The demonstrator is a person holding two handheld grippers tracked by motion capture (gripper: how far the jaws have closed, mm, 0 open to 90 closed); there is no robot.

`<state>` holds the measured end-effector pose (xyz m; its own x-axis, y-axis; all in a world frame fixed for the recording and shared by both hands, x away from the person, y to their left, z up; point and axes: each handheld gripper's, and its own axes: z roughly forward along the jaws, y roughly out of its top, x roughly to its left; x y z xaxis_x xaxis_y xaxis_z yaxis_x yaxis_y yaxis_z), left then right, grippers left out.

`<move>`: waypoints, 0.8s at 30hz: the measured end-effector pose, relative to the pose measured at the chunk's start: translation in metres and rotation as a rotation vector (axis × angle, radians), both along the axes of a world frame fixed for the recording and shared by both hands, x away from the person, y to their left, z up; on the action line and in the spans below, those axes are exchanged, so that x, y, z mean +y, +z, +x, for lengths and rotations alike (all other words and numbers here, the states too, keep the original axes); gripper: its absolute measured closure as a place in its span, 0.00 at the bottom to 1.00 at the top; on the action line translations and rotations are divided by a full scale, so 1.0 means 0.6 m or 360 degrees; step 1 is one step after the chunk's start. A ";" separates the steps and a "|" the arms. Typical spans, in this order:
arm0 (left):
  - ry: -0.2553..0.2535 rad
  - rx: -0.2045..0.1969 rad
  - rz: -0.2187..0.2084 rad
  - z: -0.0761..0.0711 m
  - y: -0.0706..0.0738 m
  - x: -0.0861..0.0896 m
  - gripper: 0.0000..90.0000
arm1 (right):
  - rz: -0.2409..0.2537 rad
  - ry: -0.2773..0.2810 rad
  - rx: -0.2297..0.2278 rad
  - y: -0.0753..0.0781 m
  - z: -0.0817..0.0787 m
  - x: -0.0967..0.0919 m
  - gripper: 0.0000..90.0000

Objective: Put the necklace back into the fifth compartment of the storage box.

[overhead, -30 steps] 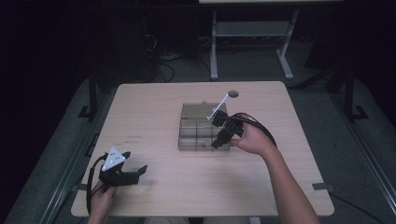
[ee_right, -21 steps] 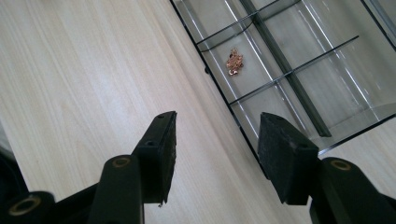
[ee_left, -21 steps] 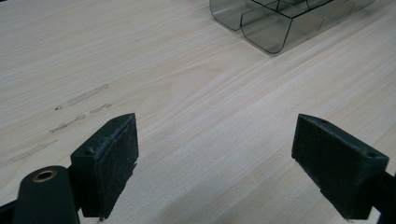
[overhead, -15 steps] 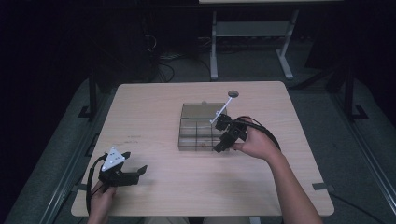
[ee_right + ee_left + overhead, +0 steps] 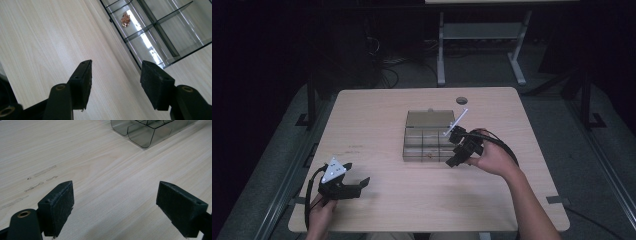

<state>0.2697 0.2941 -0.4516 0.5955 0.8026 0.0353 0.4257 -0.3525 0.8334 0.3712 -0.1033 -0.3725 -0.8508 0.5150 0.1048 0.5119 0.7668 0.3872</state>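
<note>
Hovering beside the clear box (image 5: 428, 142), the right gripper (image 5: 460, 148) has just been opening its jaws, nothing between them; a small gold trinket (image 5: 125, 19) lies in a front compartment, seemingly dropped there. Parked near the table's (image 5: 377, 115) front-left corner, the left gripper (image 5: 354, 185) waits wide and empty.

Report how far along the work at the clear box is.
Done: a small gold piece lies in one compartment of the clear box. In hand: the right gripper sits at the box's near right corner, its jaws just opening, nothing between them. Left: the box lid stands open; the left gripper rests open on the table.
</note>
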 end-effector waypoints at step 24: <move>-0.0007 0.0016 0.0015 -0.001 0.000 -0.002 0.16 | 0.0043 -0.0071 0.0015 -0.036 -0.047 -0.063 0.46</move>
